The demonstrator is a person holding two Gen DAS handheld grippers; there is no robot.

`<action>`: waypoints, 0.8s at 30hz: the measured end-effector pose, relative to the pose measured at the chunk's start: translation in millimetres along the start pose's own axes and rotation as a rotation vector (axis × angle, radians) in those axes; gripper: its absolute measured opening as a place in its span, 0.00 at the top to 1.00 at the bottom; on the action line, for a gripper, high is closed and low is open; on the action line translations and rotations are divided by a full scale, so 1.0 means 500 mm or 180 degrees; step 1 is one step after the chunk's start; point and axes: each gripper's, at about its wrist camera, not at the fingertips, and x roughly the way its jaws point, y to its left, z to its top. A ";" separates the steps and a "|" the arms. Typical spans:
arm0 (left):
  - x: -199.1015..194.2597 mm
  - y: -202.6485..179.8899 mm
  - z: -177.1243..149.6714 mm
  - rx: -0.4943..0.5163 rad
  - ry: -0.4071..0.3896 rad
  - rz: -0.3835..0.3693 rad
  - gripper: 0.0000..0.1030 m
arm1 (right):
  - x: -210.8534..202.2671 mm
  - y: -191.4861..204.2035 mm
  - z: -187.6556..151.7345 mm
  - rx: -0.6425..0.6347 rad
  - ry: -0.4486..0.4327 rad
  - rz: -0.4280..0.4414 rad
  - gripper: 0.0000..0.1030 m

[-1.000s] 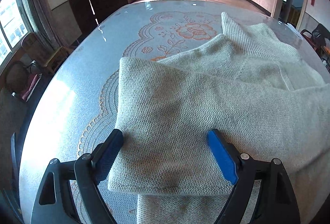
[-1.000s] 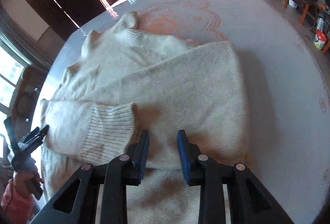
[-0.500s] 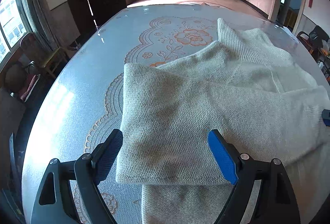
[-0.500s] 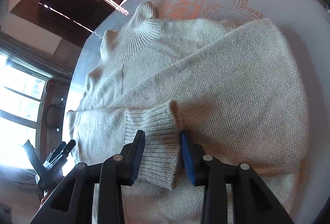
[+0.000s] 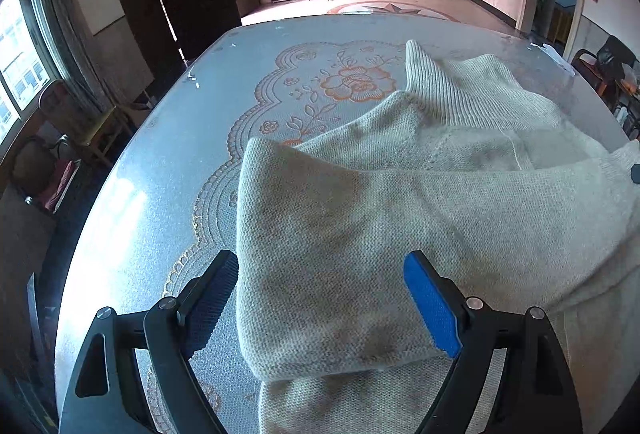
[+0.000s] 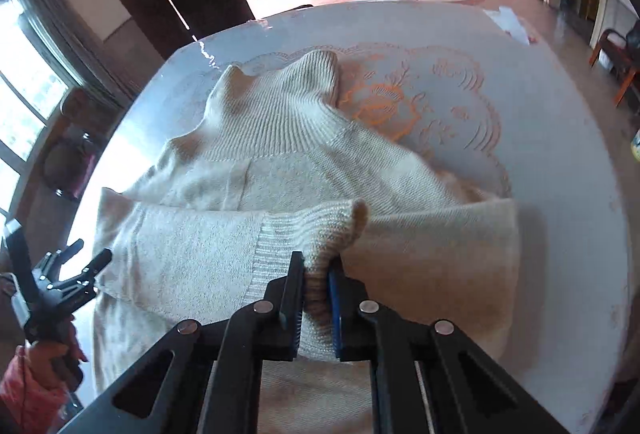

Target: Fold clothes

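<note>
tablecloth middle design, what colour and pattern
An orange flower motif with leafy sprigs inside a scalloped border, on a pale tablecloth; clearest in the left wrist view.

Knit wool sweater (image 5: 400, 218) — glossy tabletop (image 5: 168, 162)

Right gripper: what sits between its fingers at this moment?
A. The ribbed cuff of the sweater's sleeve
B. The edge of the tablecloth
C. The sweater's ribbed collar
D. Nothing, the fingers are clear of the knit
A. In the right wrist view the right gripper has its jaws closing on the ribbed cuff of the cream sweater, the knit bunched between the pads, while the collar lies far off on the table.
</note>
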 end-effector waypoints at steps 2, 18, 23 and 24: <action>0.013 -0.013 0.001 0.0080 0.0058 0.0038 0.16 | 0.028 -0.019 0.007 -0.0002 0.0108 -0.0074 0.91; 0.025 -0.040 0.018 0.0062 0.0127 -0.0106 0.16 | 0.053 0.152 -0.055 -0.1424 -0.0138 -0.0674 0.76; 0.051 -0.060 0.012 0.0206 0.0201 -0.0097 0.16 | 0.106 0.166 -0.079 -0.1424 0.0183 -0.0638 0.76; 0.055 -0.057 0.008 0.0185 0.0201 -0.0120 0.16 | 0.111 0.161 -0.081 -0.1375 0.0205 -0.0623 0.76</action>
